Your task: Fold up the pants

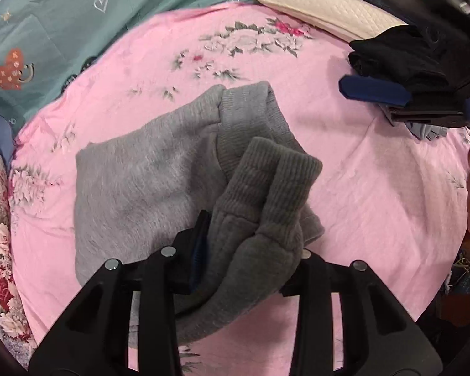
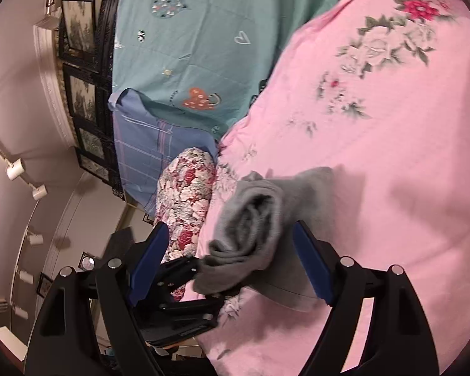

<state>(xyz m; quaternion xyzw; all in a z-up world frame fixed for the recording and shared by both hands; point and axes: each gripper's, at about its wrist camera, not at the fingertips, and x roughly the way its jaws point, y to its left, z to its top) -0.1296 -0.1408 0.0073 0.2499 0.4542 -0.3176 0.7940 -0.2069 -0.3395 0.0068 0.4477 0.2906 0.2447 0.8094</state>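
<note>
While the grey pants [image 1: 159, 175] lie part-folded on the pink floral bedsheet [image 1: 376, 203], the left gripper [image 1: 250, 241] has its jaws clamped on the bunched ribbed cuffs, which spill forward between them. Right gripper [image 2: 232, 260]: jaws spread wide, grey cloth lying between them, no pad pressing it. Folded dark clothes [image 1: 404, 59] sit well ahead-right of the left jaws.

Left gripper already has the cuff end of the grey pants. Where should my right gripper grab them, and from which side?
Judging by the pose, take the grey pants at the free far corner of the flat folded part, coming in low along the pink sheet. That edge lies thin and exposed, while the left gripper holds the bunched ribbed cuffs. The right gripper stands open.
</note>
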